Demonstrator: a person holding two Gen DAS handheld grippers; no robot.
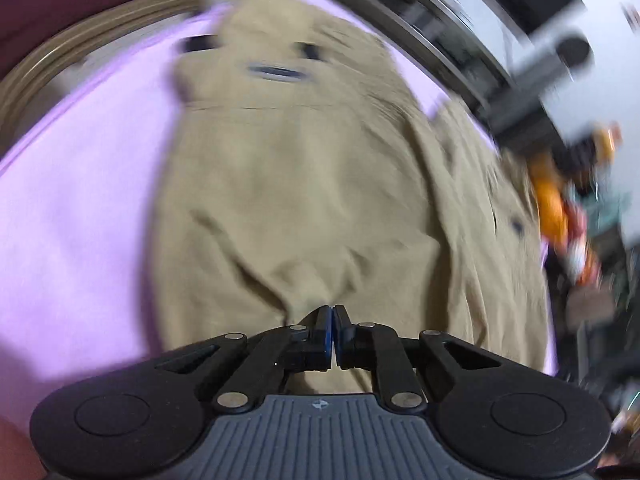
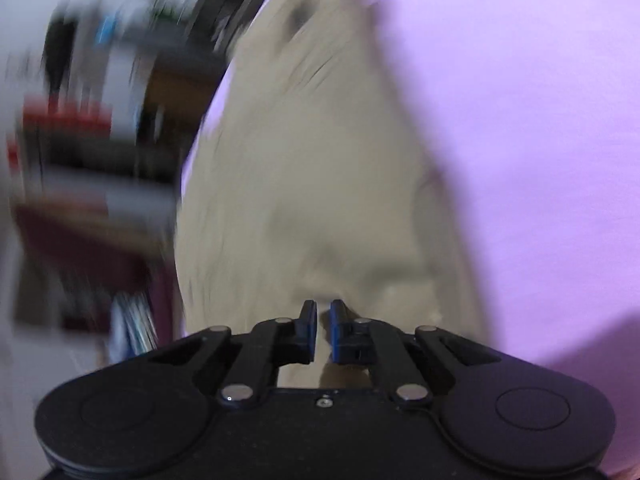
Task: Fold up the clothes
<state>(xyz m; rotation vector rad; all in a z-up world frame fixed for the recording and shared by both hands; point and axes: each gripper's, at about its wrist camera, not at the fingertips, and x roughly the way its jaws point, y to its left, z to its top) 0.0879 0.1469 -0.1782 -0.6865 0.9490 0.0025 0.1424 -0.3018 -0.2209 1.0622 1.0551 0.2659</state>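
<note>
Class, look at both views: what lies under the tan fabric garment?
A lilac sheet shows around the tan garment on both sides. Whatever lies directly beneath the fabric is covered and cannot be seen.

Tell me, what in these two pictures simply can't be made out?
- Left wrist view: which kind of garment the tan garment is; motion blur smears it, and the left gripper covers its near edge.
- Left wrist view: the orange thing at the right, blurred beyond naming.
- Right wrist view: the clutter at the left, streaked by blur.
- Right wrist view: whether the right gripper actually pinches cloth; the fingers hide the contact.
</note>
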